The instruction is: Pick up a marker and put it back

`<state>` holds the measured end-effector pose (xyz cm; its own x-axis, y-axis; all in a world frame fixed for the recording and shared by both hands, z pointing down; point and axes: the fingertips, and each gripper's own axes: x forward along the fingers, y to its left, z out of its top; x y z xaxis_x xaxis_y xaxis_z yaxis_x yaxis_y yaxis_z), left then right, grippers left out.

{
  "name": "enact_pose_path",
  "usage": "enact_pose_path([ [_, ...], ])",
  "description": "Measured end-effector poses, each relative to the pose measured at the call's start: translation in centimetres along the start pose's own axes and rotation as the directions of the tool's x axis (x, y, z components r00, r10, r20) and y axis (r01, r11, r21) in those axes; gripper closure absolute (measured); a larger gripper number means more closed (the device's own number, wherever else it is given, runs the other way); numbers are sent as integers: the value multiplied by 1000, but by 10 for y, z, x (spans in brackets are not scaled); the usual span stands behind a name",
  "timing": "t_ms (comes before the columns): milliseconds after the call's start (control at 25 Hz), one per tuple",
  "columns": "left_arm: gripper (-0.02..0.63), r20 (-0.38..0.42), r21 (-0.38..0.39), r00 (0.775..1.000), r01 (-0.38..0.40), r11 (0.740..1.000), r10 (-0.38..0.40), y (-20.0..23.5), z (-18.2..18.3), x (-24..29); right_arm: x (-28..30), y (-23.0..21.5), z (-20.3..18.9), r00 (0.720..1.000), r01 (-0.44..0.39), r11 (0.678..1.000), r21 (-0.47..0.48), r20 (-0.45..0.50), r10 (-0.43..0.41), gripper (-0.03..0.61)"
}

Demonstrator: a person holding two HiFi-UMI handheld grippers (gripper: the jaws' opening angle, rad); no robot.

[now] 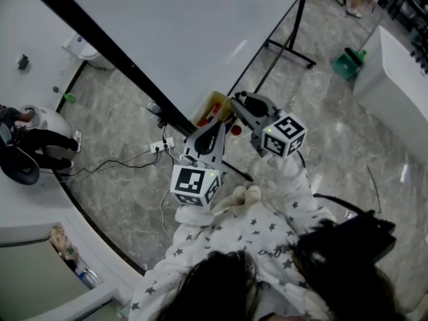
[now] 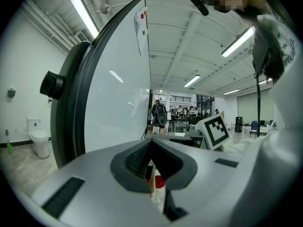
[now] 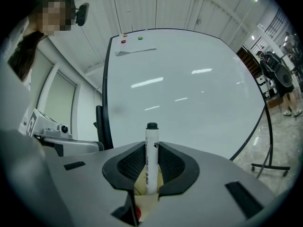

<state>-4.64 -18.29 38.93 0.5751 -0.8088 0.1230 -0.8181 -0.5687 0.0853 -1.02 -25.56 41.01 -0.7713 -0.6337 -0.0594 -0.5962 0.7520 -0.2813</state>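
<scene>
A white marker with a black cap [image 3: 151, 152] stands upright between the jaws of my right gripper [image 3: 151, 167], and the pads press on its barrel. Under it is a yellow marker holder [image 1: 210, 108], fixed at the lower edge of the whiteboard [image 1: 187, 32]. In the head view my right gripper [image 1: 238, 107] reaches over the holder from the right. My left gripper [image 1: 215, 131] comes in from below and is shut on the holder's thin yellow wall [image 2: 151, 181]. A red cap [image 2: 159, 181] shows just behind that wall.
The whiteboard's black stand with castors [image 1: 294, 55] reaches out over the grey marble floor. A power strip with cables [image 1: 162, 146] lies under the board. A green dustpan [image 1: 349, 64] and a white counter [image 1: 401, 79] are at the right; a person [image 1: 33, 139] sits at the left.
</scene>
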Motion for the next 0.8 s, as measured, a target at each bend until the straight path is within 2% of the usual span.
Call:
enact_pose_path([
  [160, 613, 26, -9, 1000, -4, 1000, 4, 2, 4, 2, -2, 6, 21, 999, -10, 1000, -12, 30, 10, 502],
  [360, 614, 68, -19, 998, 2, 1000, -1, 4, 16, 7, -4, 19, 53, 998, -27, 996, -88, 50, 31, 502],
  [640, 614, 103, 15, 992, 69, 997, -71, -12, 59, 1, -24, 49, 113, 992, -27, 986, -162, 114, 46, 502],
  [800, 614, 123, 46, 987, 101, 994, -106, -25, 68, -10, -43, 71, 128, 989, -26, 979, -202, 135, 54, 502],
])
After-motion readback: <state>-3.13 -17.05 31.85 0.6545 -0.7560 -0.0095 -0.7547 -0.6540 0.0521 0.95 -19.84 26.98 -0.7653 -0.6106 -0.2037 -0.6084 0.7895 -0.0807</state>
